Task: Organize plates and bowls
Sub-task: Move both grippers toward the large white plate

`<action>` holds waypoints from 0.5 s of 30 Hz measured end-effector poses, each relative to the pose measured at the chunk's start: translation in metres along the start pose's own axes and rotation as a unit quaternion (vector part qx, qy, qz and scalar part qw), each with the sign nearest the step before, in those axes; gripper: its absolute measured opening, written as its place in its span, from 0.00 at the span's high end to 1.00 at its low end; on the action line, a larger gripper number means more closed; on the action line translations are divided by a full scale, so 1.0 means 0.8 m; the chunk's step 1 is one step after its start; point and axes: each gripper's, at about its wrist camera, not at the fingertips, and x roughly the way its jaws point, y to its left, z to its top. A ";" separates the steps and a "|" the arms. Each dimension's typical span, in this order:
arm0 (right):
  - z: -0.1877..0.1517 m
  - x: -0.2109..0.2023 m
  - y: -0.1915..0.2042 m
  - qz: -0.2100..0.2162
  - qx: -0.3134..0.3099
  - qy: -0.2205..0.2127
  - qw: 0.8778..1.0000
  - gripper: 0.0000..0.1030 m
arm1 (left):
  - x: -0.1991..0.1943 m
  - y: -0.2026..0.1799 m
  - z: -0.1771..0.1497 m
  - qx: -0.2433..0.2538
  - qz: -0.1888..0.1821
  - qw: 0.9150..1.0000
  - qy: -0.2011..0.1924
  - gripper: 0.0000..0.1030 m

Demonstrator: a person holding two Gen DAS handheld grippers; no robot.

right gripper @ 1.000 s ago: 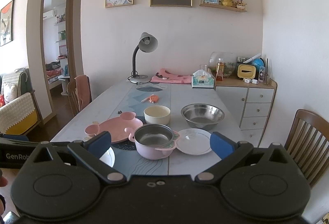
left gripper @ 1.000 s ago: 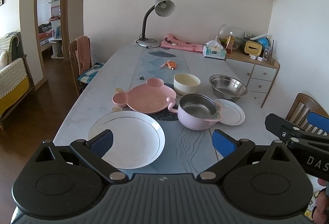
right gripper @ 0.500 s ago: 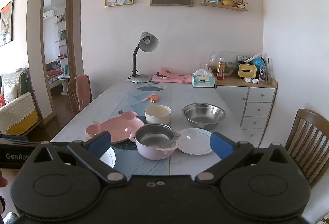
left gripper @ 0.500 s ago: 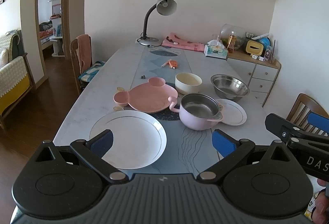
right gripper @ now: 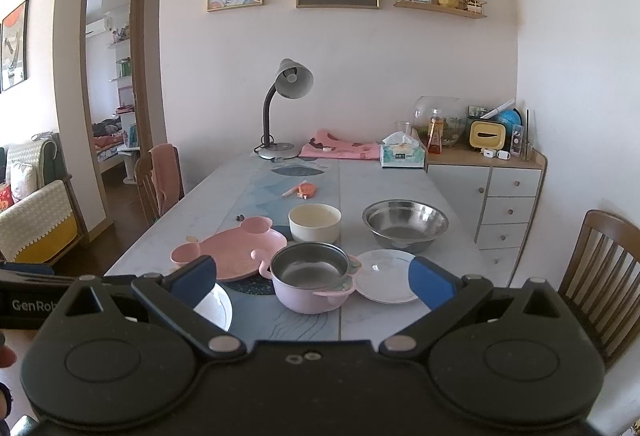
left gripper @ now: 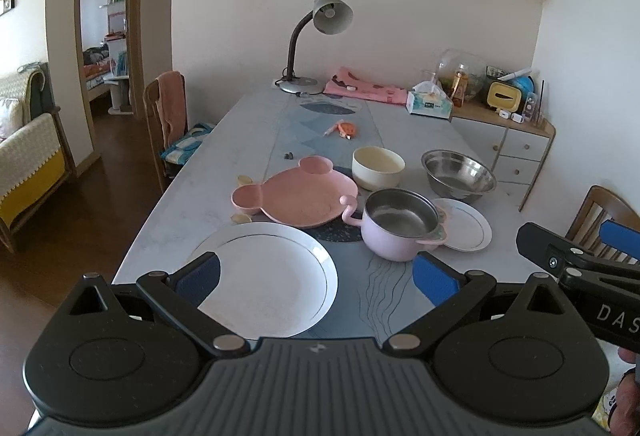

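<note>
A large white plate (left gripper: pixel 268 272) lies at the table's near end, just ahead of my open left gripper (left gripper: pixel 316 272). Behind it sit a pink bear-shaped plate (left gripper: pixel 304 196), a cream bowl (left gripper: pixel 378 166), a steel bowl (left gripper: pixel 458 172), a pink pot with a steel inside (left gripper: pixel 396 224) and a small white plate (left gripper: pixel 468 224). My right gripper (right gripper: pixel 312 278) is open and empty, held short of the pink pot (right gripper: pixel 312 276) and small white plate (right gripper: pixel 386 274). The right wrist view also holds the pink plate (right gripper: pixel 236 252), cream bowl (right gripper: pixel 314 222) and steel bowl (right gripper: pixel 404 224).
A desk lamp (right gripper: pixel 286 108), pink cloth (right gripper: pixel 340 148) and tissue box (right gripper: pixel 402 154) stand at the table's far end. An orange item (left gripper: pixel 346 128) lies mid-table. Chairs (right gripper: pixel 600 268) flank the table; a drawer cabinet (right gripper: pixel 508 196) stands right.
The left wrist view has tilted down and shifted slightly, so the dishes sit a little higher in frame. The right view has barely moved. Both grippers stay open.
</note>
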 end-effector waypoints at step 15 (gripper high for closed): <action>0.007 0.050 0.023 0.046 -0.032 0.021 0.998 0.00 | 0.036 0.021 0.005 -0.037 0.018 0.999 0.019 0.00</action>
